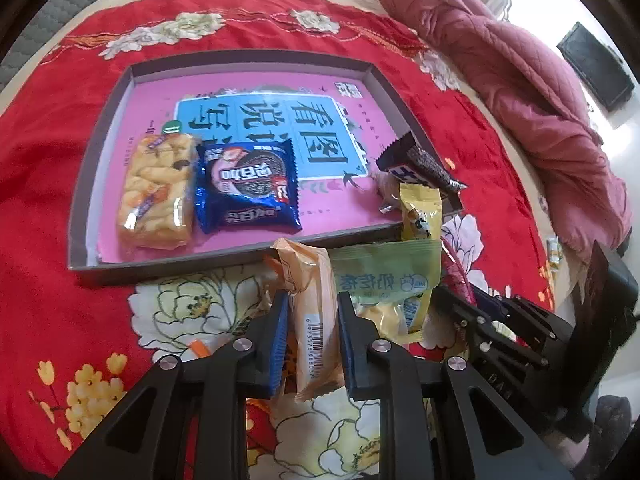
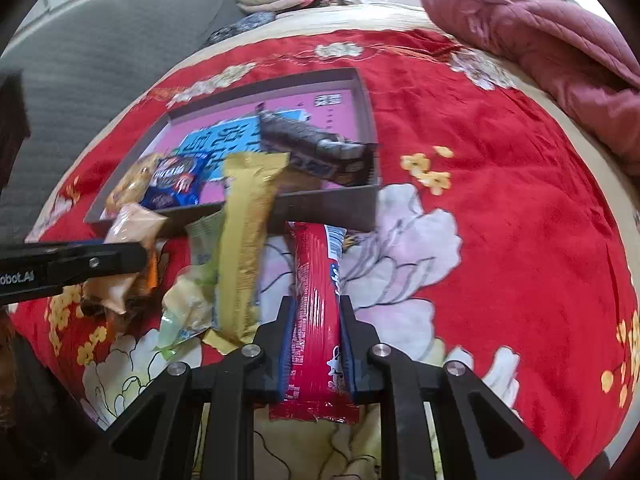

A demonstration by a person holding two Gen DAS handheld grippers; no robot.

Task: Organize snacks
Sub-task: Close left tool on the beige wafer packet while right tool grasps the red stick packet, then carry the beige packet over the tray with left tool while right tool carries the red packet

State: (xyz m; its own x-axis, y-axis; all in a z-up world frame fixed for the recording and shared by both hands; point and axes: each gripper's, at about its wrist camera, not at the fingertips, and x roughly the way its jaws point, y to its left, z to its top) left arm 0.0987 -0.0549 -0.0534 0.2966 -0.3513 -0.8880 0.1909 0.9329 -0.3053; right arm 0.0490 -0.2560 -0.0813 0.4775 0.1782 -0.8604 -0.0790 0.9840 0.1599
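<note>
My left gripper (image 1: 313,304) is shut on an orange snack packet (image 1: 314,312), just in front of the grey tray's near wall (image 1: 200,266). In the tray lie a yellow cake bar (image 1: 156,192) and a blue cookie pack (image 1: 246,188); a dark chocolate bar (image 1: 416,162) leans on its right rim. My right gripper (image 2: 318,312) is shut on a red snack stick (image 2: 316,312), in front of the tray (image 2: 332,210). The left gripper (image 2: 120,258) with the orange packet (image 2: 128,240) shows at the left of the right wrist view.
A green packet (image 1: 384,276) and a yellow packet (image 1: 420,212) lie between the grippers; the yellow packet (image 2: 248,240) leans on the tray's near wall. The red floral bedspread (image 2: 500,200) covers the bed. A pink quilt (image 1: 500,64) is heaped at the right.
</note>
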